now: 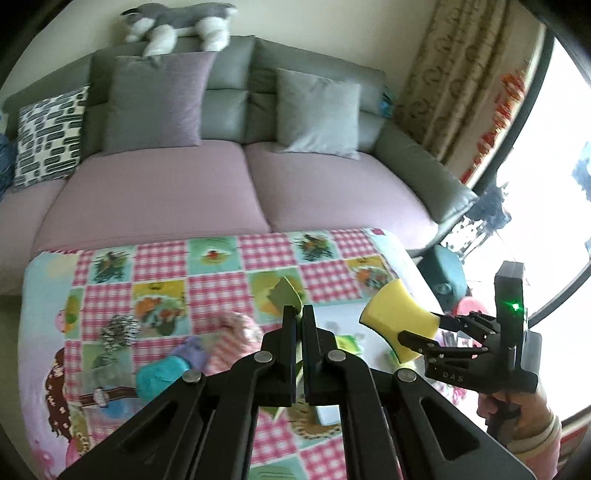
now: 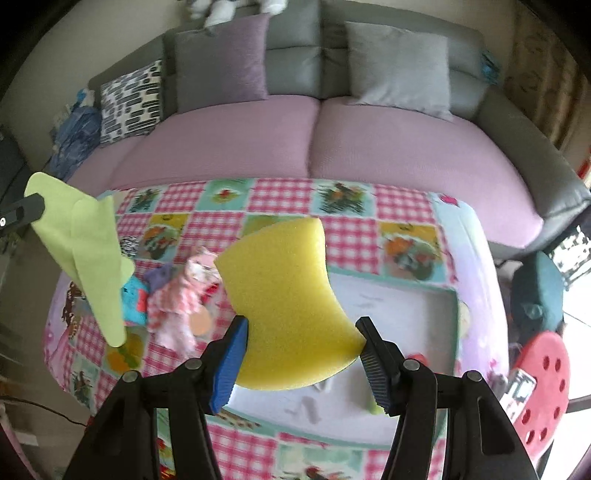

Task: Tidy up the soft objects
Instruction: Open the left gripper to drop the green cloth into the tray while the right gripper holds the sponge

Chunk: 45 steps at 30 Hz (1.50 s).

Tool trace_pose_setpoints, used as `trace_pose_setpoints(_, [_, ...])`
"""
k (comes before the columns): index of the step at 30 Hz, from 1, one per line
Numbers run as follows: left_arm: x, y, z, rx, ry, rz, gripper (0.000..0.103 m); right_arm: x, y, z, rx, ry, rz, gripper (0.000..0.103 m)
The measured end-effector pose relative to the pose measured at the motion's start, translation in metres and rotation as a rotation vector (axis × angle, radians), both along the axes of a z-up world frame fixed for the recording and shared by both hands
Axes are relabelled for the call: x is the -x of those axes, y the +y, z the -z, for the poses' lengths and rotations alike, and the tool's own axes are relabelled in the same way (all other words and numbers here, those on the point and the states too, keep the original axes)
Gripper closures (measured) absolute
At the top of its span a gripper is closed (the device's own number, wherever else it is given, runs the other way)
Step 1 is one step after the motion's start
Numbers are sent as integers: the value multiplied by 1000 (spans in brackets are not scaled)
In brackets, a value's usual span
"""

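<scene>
Sponge (image 2: 286,306), yellow and clamped across its waist by the right gripper (image 2: 301,338), hung above the white tray (image 2: 413,306) directly beneath, while the left gripper (image 1: 300,321), pinched together on a green cloth (image 2: 88,258), stood over the fabric pile (image 2: 177,295).

**Hidden, Cropped and Blurred Areas**

The left gripper (image 1: 300,321) hides most of the green cloth (image 1: 286,293) clamped in its closed jaws. The plush dog (image 2: 236,5) is cropped by the right wrist view's top edge. The yellow sponge (image 2: 286,314) screens part of the white tray (image 2: 399,306). The clothing pile (image 2: 173,302) is blurred; individual items cannot be identified.
</scene>
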<state>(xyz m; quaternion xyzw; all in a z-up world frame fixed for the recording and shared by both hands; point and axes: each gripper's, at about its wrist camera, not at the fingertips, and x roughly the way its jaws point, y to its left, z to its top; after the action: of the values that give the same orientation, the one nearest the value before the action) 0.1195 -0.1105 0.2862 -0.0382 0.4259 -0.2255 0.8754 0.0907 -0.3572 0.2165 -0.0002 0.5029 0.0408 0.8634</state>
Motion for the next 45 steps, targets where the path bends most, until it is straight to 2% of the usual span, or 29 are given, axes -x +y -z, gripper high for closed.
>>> trace_pose_setpoints(7, [12,-55,14,-12,27,70,101,19,-46,12,-7,19,56,41])
trace_pose_setpoints(12, [20,-95,41,-35,61,123,101,28,-74,29,-15,32,118,41])
trace_pose_setpoints(15, [22,-119,74,-54,106,148,101,28,-81,50,-33,58,139,41])
trace_pose_setpoints(20, [20,-148,146,-86,237,162,101,27,-85,90,-60,111,163,40])
trace_pose_setpoints(23, [17,-154,183,-94,312,146,101,24,-87,107,-67,130,174,40])
trace_pose_setpoints(27, [12,-156,217,-115,372,114,101,18,-90,120,-73,140,183,40])
trace_pose_setpoints(40, [-3,-158,265,-133,443,87,101,-18,-83,146,-83,162,169,40])
trace_pose_setpoints(45, [-7,-158,268,-120,441,91,101,-30,-76,150,-76,159,158,40])
